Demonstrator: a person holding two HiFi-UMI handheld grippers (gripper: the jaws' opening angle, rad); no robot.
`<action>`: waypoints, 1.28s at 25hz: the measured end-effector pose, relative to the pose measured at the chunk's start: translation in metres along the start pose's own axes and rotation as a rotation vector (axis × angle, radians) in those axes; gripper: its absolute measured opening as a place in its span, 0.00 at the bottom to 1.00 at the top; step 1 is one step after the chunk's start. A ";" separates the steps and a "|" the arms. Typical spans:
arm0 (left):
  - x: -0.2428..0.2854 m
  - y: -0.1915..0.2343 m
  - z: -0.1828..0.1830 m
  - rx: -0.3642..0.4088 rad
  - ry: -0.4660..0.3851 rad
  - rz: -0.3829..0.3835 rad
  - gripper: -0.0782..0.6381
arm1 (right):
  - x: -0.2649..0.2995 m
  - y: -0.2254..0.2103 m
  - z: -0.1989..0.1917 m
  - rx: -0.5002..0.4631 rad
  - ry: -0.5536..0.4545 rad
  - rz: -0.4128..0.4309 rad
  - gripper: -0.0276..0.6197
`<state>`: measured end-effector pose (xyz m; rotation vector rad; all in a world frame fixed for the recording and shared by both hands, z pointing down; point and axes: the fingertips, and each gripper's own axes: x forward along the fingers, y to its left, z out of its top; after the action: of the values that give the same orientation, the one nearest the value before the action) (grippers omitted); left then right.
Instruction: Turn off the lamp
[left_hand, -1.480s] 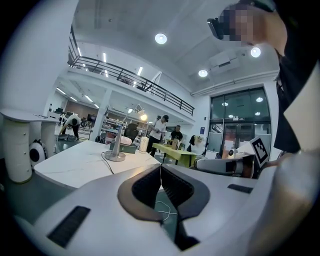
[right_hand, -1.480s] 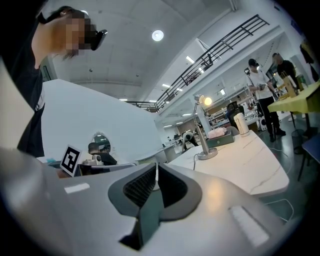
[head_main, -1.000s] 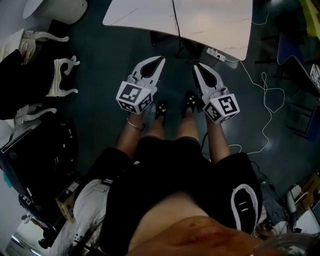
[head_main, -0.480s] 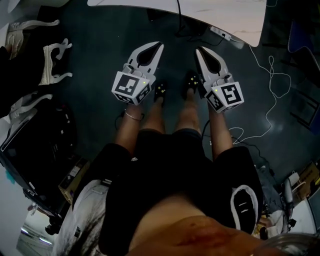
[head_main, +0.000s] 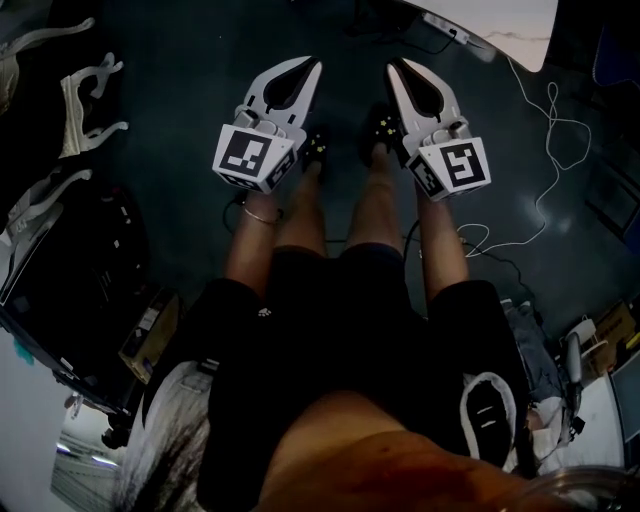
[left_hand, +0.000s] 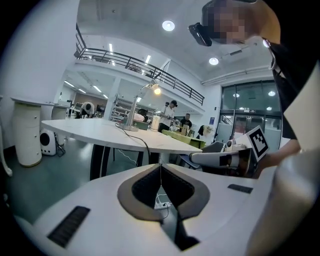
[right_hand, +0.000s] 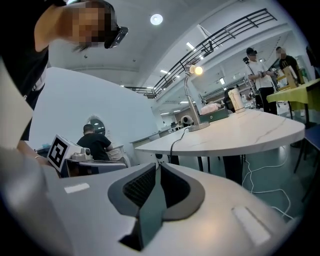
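The desk lamp (left_hand: 148, 96) stands lit on the white table (left_hand: 100, 134), far beyond my left gripper (left_hand: 160, 166), whose jaws are shut with nothing between them. In the right gripper view the same lamp (right_hand: 192, 97) glows at its head, its cable running off the table edge (right_hand: 240, 131). It stands well past my right gripper (right_hand: 157, 165), which is also shut and empty. In the head view both grippers, left (head_main: 317, 66) and right (head_main: 391, 64), are held low over the floor beside the person's feet. Only a table corner (head_main: 510, 22) shows there.
A power strip (head_main: 445, 28) and a white cable (head_main: 548, 125) lie on the dark floor at the right. White curved pieces (head_main: 88, 98) and a black case (head_main: 75, 270) crowd the left. A white cylinder (left_hand: 27, 132) stands left of the table. People stand behind it (right_hand: 257, 65).
Both grippers have sunk lower in front of the person, jaws still shut. In the head view the table has slid up to the frame's top edge.
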<state>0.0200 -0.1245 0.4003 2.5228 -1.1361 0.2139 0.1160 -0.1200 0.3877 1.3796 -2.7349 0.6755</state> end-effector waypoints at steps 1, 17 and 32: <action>0.002 0.000 -0.003 -0.002 0.004 -0.001 0.12 | 0.002 -0.003 -0.004 -0.002 0.004 -0.006 0.05; 0.021 0.019 -0.049 -0.014 0.030 0.031 0.12 | 0.043 -0.037 -0.061 -0.137 0.084 0.014 0.09; 0.026 0.028 -0.071 -0.015 0.065 0.033 0.12 | 0.092 -0.042 -0.075 -0.200 0.091 0.057 0.16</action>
<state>0.0178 -0.1321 0.4808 2.4666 -1.1500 0.2927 0.0777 -0.1834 0.4892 1.2029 -2.6934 0.4391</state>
